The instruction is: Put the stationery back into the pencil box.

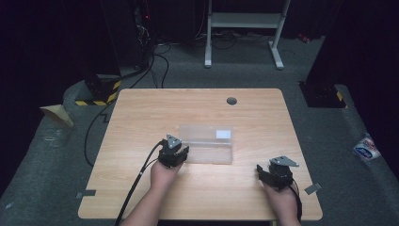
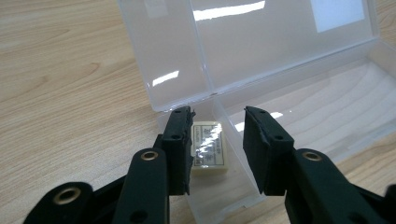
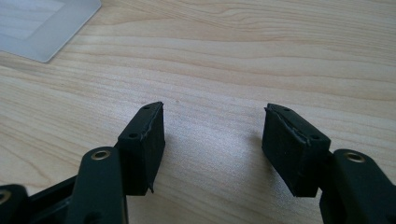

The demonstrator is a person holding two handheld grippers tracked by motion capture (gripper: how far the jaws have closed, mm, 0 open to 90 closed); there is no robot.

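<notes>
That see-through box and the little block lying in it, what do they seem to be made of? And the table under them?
The box looks like clear, slightly frosted plastic: the wood grain shows through it and its lid carries bright glare. The block seems to be a pale eraser, probably rubber or vinyl, with a printed wrapper; the print is too small to read. The table has a light, matte wood-grain top, possibly laminate.

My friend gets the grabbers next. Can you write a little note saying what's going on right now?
Left gripper: open, jaws at the left end of the clear plastic box, holding nothing.
Right gripper: open, empty, over bare table right of the box.
Box: lid up. A small white eraser lies in the end compartment, between the left jaws.
Done: eraser seems in the box.
Left: probably closing the lid.
</notes>
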